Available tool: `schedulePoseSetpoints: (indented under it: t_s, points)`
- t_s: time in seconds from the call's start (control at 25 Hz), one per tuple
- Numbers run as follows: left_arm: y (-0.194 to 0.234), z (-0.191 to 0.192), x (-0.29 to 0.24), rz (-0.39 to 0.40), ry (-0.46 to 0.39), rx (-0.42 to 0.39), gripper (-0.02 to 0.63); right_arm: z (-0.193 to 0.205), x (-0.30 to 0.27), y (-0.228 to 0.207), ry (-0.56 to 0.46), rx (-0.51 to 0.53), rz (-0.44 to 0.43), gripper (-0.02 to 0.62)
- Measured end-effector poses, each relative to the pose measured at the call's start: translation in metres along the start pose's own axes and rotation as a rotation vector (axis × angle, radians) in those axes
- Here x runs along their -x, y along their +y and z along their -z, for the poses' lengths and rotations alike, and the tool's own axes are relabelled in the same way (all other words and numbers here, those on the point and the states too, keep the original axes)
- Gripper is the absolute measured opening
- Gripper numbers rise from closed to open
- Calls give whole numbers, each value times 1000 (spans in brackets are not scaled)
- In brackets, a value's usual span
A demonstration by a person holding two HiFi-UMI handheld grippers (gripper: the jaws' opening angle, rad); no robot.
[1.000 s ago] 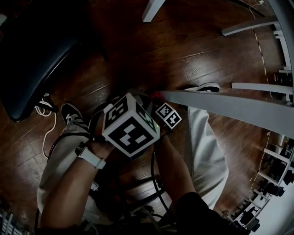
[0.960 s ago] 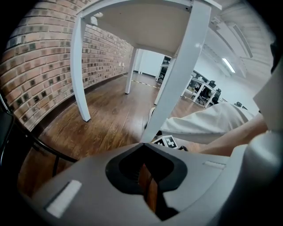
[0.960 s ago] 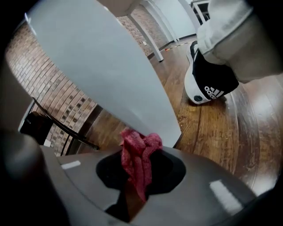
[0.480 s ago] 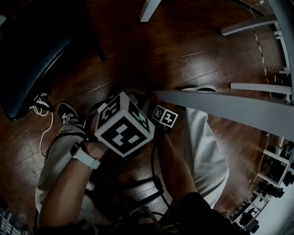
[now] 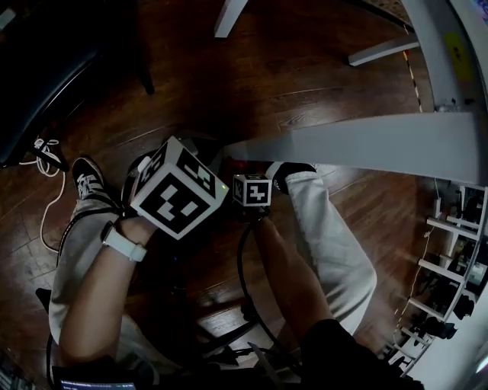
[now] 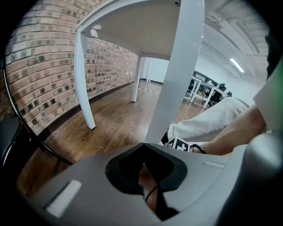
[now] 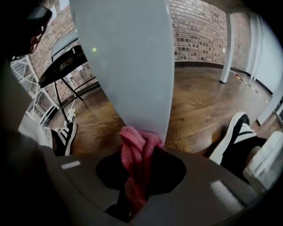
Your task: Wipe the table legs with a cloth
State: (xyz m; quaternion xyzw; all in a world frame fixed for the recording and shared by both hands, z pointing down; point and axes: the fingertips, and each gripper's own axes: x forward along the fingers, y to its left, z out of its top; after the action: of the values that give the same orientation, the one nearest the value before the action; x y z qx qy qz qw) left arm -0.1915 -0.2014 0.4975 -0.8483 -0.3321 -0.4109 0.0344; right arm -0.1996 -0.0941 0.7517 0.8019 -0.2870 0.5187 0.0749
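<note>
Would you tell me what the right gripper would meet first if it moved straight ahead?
The white table leg, directly ahead; the pink cloth clamped in the right gripper appears to touch it.

White table legs are standing on the dark wooden floor. A white cable is lying there, near a sneaker.

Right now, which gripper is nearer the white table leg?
Right. The right gripper holds the pink cloth up against the table leg; the left gripper, holding nothing, sits back with the leg ahead of it, untouched.
</note>
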Motion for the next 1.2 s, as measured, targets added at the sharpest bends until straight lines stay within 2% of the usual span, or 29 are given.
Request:
schedulePoseSetpoints:
  t_s: [0.12, 0.2, 0.36, 0.44, 0.52, 0.68, 0.84, 0.96, 1.2]
  points:
    - [-18, -8, -1, -28, -23, -10, -6, -15, 27, 1, -21, 100, -33, 57]
    - [-31, -6, 0, -47, -27, -8, -5, -24, 48, 4, -31, 128, -61, 57]
    - [-57, 4, 5, -64, -57, 60, -5, -49, 92, 10, -68, 191, -114, 57]
    - [-68, 13, 12, -80, -45, 77, -5, -62, 115, 12, -80, 199, -134, 57]
    - [-78, 11, 24, -86, -18, 56, -5, -74, 140, 15, -88, 188, -154, 57]
    - [-93, -28, 66, -57, -84, 50, -6, -102, 190, 33, -120, 178, -215, 57]
    - [-109, -52, 90, -84, -87, -32, -6, -125, 233, 48, -140, 169, -247, 57]
    - [-125, -56, 98, -86, -97, -55, -6, -138, 264, 57, -135, 164, -273, 55]
    - [-138, -55, 101, -125, -61, -118, -6, -171, 322, 69, -159, 155, -344, 57]
